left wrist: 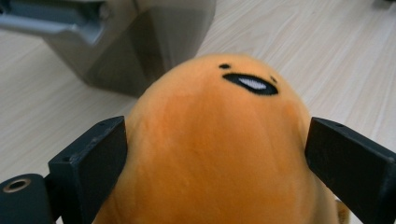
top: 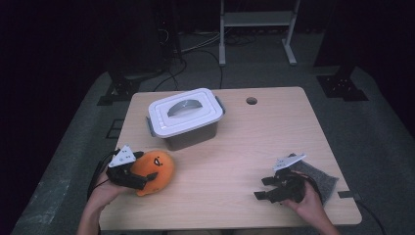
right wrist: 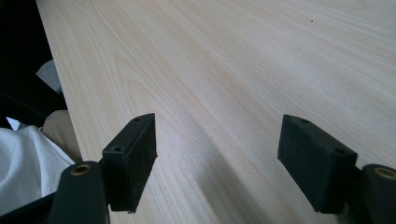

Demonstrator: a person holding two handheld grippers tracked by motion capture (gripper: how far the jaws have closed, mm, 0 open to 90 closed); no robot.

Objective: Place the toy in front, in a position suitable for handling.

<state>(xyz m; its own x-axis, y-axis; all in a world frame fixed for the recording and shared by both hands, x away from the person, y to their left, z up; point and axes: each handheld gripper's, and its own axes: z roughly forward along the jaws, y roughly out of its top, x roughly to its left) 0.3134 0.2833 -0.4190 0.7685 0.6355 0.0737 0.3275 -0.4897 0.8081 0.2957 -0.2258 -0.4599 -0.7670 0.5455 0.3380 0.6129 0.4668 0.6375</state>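
While the left tongs (top: 142, 177) bracket the orange plush toy (top: 155, 170), the toy sits on the tabletop (top: 244, 147) just in front of the grey lidded box (top: 185, 117), toward the person's side. In the left gripper view the two black jaws stand on either flank of the plush (left wrist: 219, 154), pressed against its soft body or very nearly so; I read this as a grip closing on it, though how firmly it squeezes cannot be told. The toy's stitched face points away from the tongs and toward the box (left wrist: 116, 42), which suggests the grasp was taken from behind so the rounded back fills the gap between the jaws.

The box has its white lid seated, with latches down at both ends. Since the lid covers the box, the toy probably cannot go in until something opens it, and that would explain the free right tongs (top: 266, 188).

Those right tongs hover well to the right of the box, near the person's edge, jaws spread wide with nothing between them; the right gripper view looks along bare wood (right wrist: 233, 70). Just behind them lies a dark grey felt pad (top: 320, 178), untouched. Keeping that hand low and open seems a ready stance for the latches.
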